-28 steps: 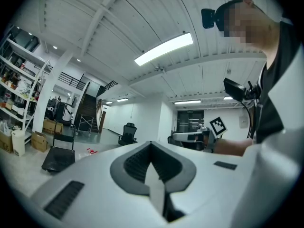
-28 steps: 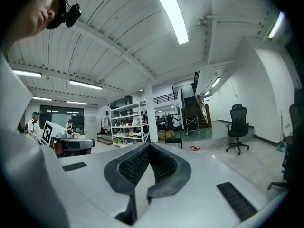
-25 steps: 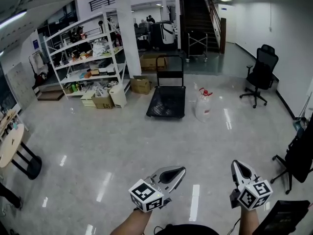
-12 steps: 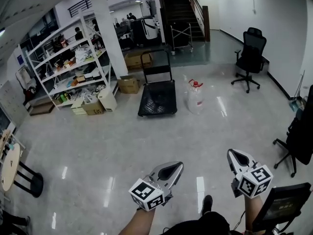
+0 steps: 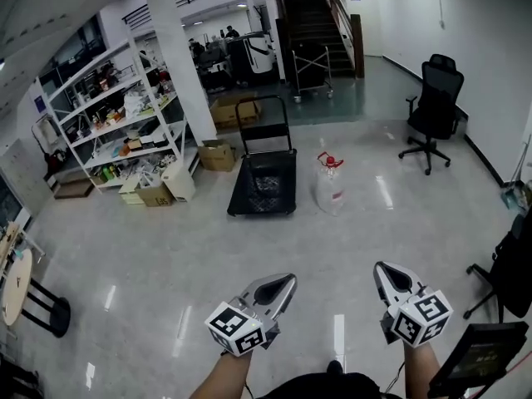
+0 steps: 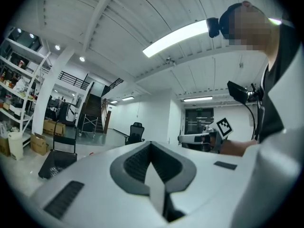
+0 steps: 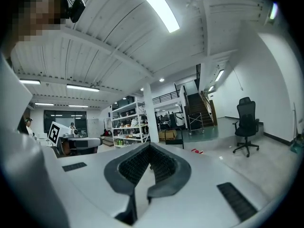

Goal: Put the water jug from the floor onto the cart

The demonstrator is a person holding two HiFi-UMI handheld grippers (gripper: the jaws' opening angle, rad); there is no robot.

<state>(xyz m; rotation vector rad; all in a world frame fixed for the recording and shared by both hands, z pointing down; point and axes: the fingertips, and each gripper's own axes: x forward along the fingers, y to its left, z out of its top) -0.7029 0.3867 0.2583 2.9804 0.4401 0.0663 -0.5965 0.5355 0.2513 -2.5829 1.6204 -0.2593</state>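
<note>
Item: water jug on floor, just beside cart, well ahead.
My left gripper and right gripper: both pressed together, empty; arriving unopened could topple the jug.

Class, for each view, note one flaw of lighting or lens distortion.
Head view: bright streaks of glare on the glossy floor; the pillar leans, bent by the lens. Left gripper view: dark rounded corners, ceiling light blown out. Right gripper view: likewise.
</note>
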